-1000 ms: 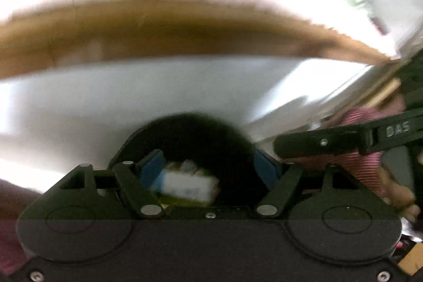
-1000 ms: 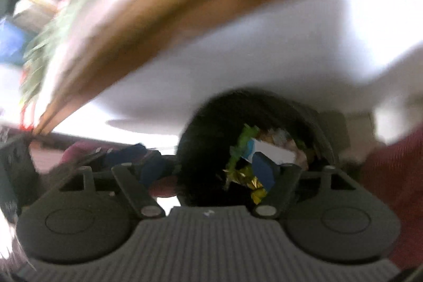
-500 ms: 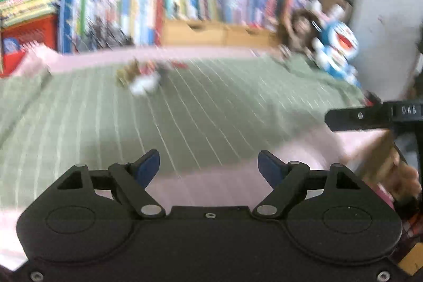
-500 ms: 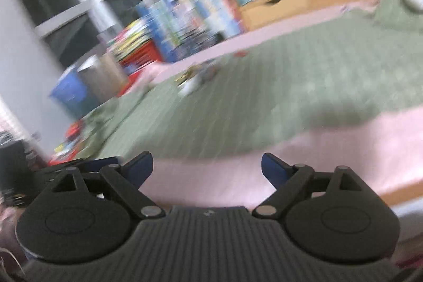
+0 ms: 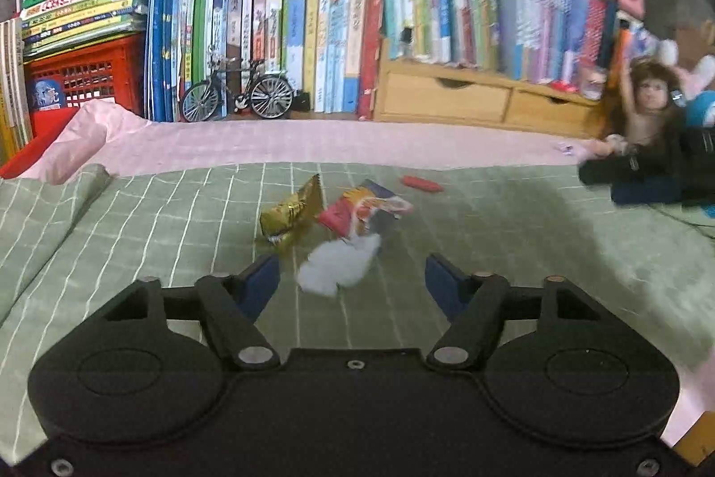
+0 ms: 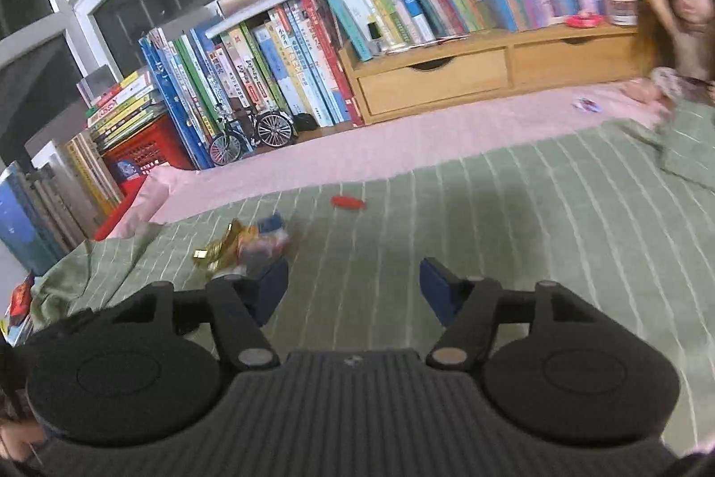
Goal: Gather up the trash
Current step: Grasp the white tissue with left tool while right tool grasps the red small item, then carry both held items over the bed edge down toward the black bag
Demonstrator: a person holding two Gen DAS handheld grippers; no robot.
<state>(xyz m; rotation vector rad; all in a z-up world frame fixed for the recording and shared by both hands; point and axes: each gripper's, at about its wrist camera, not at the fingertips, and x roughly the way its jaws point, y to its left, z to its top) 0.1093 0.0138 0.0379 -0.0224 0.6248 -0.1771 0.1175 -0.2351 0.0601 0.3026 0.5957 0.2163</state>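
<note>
Two empty grippers above a green blanket strewn with trash.
Left view: the left gripper (image 5: 352, 282) is spread, jaws closing on nothing; gold wrapper (image 5: 292, 215), colourful wrapper (image 5: 364, 206) and white tissue (image 5: 339, 263) lie mid-frame.
Right view: the right gripper (image 6: 353, 289) is likewise spread and closing, empty; a red scrap (image 6: 347, 202) lies centre.

Wrappers (image 5: 333, 211) on blanket (image 5: 491, 235), tissue (image 5: 337, 264) just before them

2 wrappers (image 5: 292, 214), 1 tissue (image 5: 337, 264), 1 doll (image 5: 643, 110).

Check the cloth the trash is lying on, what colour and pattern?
Green cloth with a thin white grid; clearest in the left wrist view.
</note>
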